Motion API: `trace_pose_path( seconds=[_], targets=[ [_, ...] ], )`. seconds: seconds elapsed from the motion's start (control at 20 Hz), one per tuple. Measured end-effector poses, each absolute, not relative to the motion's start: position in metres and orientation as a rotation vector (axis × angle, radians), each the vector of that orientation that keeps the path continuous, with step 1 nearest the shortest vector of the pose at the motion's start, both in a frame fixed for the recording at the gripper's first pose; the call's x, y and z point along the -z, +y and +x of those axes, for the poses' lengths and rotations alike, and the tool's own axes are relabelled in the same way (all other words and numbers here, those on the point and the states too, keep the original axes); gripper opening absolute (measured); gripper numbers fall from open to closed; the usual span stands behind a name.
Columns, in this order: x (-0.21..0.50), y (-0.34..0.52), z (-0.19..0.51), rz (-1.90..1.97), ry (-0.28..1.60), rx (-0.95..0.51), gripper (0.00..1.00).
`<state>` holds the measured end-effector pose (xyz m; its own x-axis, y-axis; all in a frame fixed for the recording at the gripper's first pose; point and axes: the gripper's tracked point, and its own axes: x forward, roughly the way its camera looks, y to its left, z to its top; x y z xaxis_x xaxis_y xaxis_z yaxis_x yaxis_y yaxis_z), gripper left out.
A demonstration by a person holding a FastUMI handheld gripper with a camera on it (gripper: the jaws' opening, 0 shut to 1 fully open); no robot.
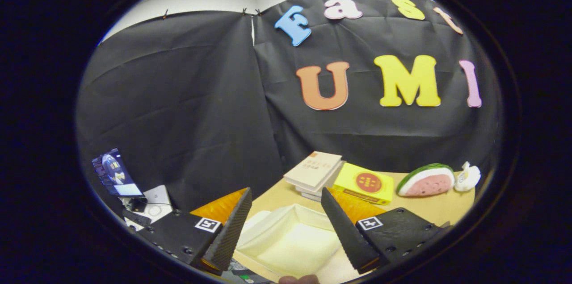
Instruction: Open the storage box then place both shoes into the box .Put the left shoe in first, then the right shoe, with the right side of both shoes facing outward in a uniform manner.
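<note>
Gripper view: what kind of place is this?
Probably a recording booth: black cloth walls behind a table with books, a toy watermelon and a cream box between the open gripper.

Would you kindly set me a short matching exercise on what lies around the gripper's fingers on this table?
Things:
1. storage box
2. stack of books
3. yellow box
4. watermelon slice toy

Places:
A. beside the small white duck figure
B. between the open gripper fingers
C. between the books and the watermelon
D. beyond the fingers, nearest the black cloth wall

Pairs: 1-B, 2-D, 3-C, 4-A
</note>
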<state>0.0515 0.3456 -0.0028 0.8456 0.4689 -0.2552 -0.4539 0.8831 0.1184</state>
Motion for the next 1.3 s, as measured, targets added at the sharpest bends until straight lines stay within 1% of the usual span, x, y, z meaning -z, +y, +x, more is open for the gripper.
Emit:
trace_pose_path(
  seconds=[0.3, 0.55, 0.7, 0.95, 1.1, 1.3],
  targets=[
    [0.049, 0.200, 0.037, 0.021, 0.300, -0.281, 0.95],
    [0.099, 0.095, 0.024, 0.032, 0.376, -0.134, 0.95],
    [0.145, 0.051, 0.019, 0.048, 0.460, -0.073, 0.95],
    [0.228, 0.026, 0.025, 0.038, 0.622, -0.065, 0.95],
    [0.273, 0.024, 0.038, 0.023, 0.685, -0.079, 0.95],
    [0.324, 0.020, 0.062, 0.069, 0.789, -0.061, 0.95]
  ],
)
